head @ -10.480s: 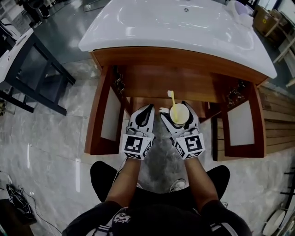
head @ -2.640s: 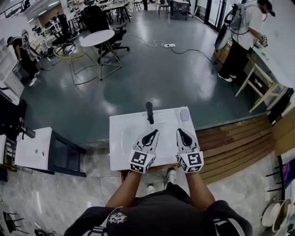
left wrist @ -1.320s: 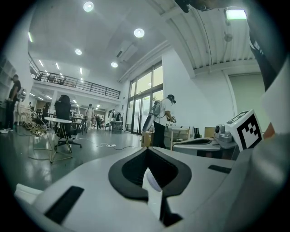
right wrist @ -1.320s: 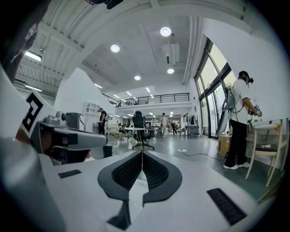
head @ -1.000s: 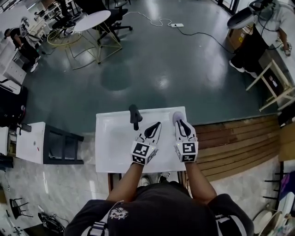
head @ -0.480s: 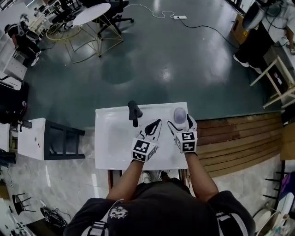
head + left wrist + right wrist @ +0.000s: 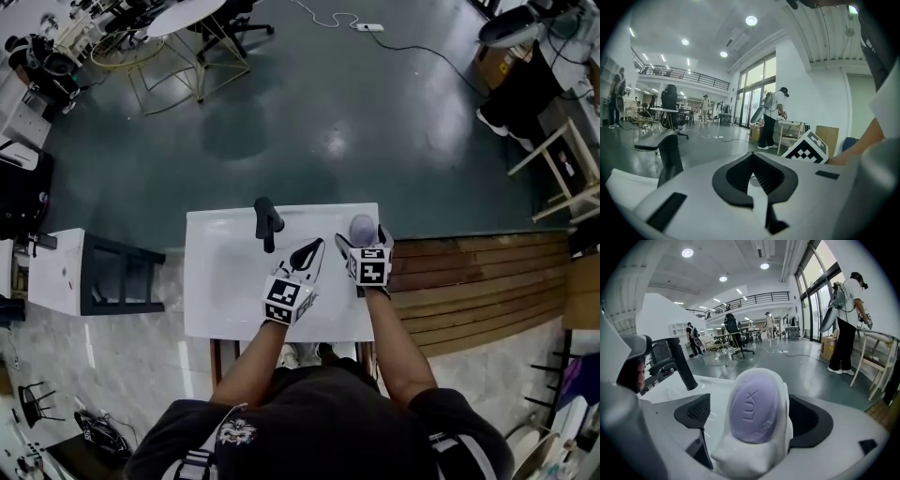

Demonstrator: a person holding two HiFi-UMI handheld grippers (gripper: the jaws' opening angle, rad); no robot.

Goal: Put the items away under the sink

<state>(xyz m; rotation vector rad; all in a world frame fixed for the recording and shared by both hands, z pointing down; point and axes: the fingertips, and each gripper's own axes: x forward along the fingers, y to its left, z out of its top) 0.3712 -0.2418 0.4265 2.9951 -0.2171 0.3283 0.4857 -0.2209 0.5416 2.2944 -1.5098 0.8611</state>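
Right gripper view: my right gripper's (image 7: 753, 425) jaws have just been opening and stand spread around the soap (image 7: 754, 404), a smooth lilac oval in a glossy white dish (image 7: 745, 459) at the sink's (image 7: 225, 286) back right corner, seemingly untouched. Pickup comes next. My left gripper (image 7: 753, 157) is pressed together, empty.

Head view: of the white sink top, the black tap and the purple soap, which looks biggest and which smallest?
Largest: white sink top, by far.
Then black tap and purple soap, much alike: the tap longer, the soap rounder and partly hidden, so unranked.
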